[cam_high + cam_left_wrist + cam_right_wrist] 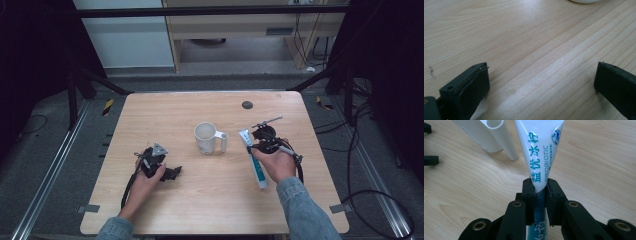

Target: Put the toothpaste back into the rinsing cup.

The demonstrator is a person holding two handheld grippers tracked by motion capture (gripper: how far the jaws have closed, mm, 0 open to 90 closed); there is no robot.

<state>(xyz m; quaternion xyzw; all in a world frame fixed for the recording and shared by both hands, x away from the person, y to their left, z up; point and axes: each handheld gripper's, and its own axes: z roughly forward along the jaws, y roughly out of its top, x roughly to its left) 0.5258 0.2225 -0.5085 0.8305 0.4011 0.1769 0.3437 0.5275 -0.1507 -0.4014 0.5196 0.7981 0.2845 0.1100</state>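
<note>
A white ceramic mug (206,138) stands mid-table on the light wooden table (215,200). Right of it lies a white-and-teal toothpaste tube (254,160); the left gripper (172,173) rests well left.

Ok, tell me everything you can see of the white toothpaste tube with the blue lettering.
The white toothpaste tube with teal-blue lettering looks like glossy soft plastic, printed with Chinese characters, the word PROBIOTIC and a small round blue emblem. Its far end is wide and flat; toward the camera it narrows and turns teal. The right gripper is clamped on it, both jaws pressing its sides. In the high view it lies lengthwise right of the white mug, under the person's right hand.
</note>
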